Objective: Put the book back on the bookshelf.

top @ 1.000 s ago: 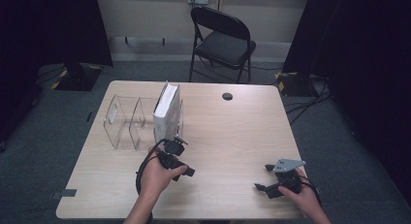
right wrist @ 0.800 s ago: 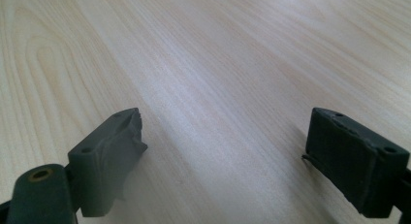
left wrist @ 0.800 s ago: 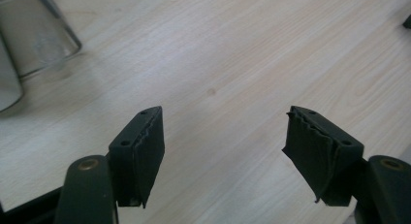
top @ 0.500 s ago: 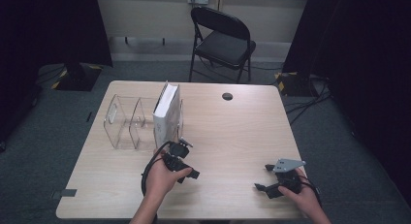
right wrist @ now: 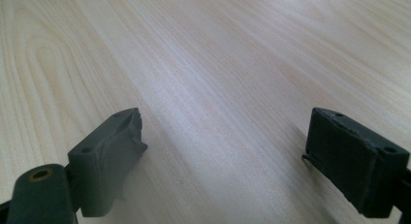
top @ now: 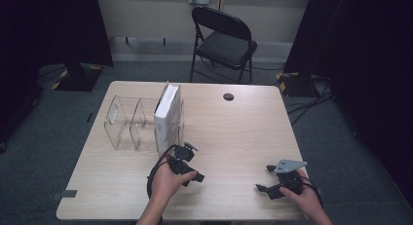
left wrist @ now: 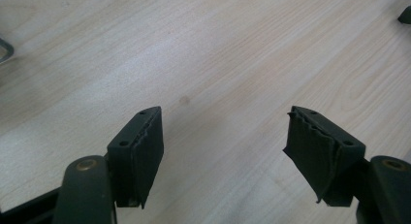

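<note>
In the high view my left gripper hovers low over the light wooden table, just in front of a white book. The book stands upright in the right-hand slot of a clear acrylic rack. In the left gripper view the left gripper is open, with bare wood between its pads. Near the table's front right, my right gripper carries its grey plate on top and points left. In the right gripper view the right gripper stands wide open over bare tabletop.
A small black round grommet sits near the table's far edge. A black folding chair stands behind the table. Cables lie on the carpet at the right. Bare wood stretches between the two grippers.
My left gripper has drifted slightly right and toward the front edge, away from the book. The right gripper has stayed still.
</note>
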`<state>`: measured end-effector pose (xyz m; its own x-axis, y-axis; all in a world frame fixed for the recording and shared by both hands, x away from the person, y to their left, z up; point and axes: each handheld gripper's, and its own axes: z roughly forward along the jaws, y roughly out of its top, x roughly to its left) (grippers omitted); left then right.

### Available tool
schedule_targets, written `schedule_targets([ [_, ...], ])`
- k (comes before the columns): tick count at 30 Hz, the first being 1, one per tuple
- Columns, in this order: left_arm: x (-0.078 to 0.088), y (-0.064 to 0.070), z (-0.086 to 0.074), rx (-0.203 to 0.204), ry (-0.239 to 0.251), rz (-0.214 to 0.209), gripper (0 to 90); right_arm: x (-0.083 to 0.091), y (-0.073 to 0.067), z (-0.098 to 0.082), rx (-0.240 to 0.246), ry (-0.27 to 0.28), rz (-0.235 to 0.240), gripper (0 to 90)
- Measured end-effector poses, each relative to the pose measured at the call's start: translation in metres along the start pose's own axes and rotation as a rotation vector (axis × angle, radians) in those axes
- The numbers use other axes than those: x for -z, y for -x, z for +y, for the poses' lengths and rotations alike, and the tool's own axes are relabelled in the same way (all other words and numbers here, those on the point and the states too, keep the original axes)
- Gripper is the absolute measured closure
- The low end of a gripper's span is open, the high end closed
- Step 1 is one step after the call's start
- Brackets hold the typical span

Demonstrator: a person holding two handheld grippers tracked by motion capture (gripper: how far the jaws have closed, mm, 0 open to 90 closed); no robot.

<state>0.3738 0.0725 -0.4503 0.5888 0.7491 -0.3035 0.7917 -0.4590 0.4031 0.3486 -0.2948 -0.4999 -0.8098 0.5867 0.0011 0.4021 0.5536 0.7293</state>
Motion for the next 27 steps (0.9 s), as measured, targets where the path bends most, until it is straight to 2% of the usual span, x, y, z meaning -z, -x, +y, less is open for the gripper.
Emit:
schedule_targets([
  [6, -0.008, 0.004, 0.000, -0.011, -0.006, 0.017, 28.0, 0.000, 0.000, 0.000, 0.001, 0.000, 0.000, 12.4],
  [7, -0.010, 0.004, 0.000, -0.023, -0.008, 0.016, 28.0, 0.000, 0.000, 0.000, 0.002, 0.000, 0.000, 12.4],
  [10, -0.013, 0.006, -0.001, -0.015, -0.003, 0.012, 27.8, 0.000, 0.000, 0.000, 0.002, 0.000, 0.000, 12.4],
  [11, -0.013, 0.006, 0.000, -0.029, -0.009, 0.021, 27.6, 0.000, 0.000, 0.000, 0.002, 0.000, 0.000, 12.4],
  [13, -0.015, 0.007, 0.000, -0.023, -0.008, 0.020, 27.4, 0.000, 0.000, 0.000, 0.002, 0.000, 0.000, 12.4],
  [15, -0.014, 0.007, 0.000, -0.042, -0.012, 0.028, 27.0, 0.000, 0.000, 0.000, 0.002, 0.000, 0.000, 12.4],
  [17, -0.016, 0.009, 0.000, -0.029, -0.003, 0.020, 26.9, 0.000, 0.000, 0.000, 0.002, 0.000, 0.000, 12.4],
  [19, -0.017, 0.009, 0.001, -0.057, 0.003, 0.037, 24.7, 0.000, 0.000, 0.000, 0.001, 0.000, 0.000, 12.4],
  [24, -0.022, 0.011, 0.001, -0.073, 0.000, 0.045, 21.9, 0.000, 0.000, 0.000, 0.002, 0.000, 0.000, 12.4],
  [26, -0.024, 0.013, 0.000, -0.064, 0.006, 0.048, 21.4, 0.000, 0.000, 0.000, 0.002, 0.000, 0.000, 12.4],
  [27, -0.024, 0.012, 0.001, -0.075, 0.006, 0.052, 21.4, 0.000, 0.000, 0.000, 0.002, 0.000, 0.000, 12.4],
])
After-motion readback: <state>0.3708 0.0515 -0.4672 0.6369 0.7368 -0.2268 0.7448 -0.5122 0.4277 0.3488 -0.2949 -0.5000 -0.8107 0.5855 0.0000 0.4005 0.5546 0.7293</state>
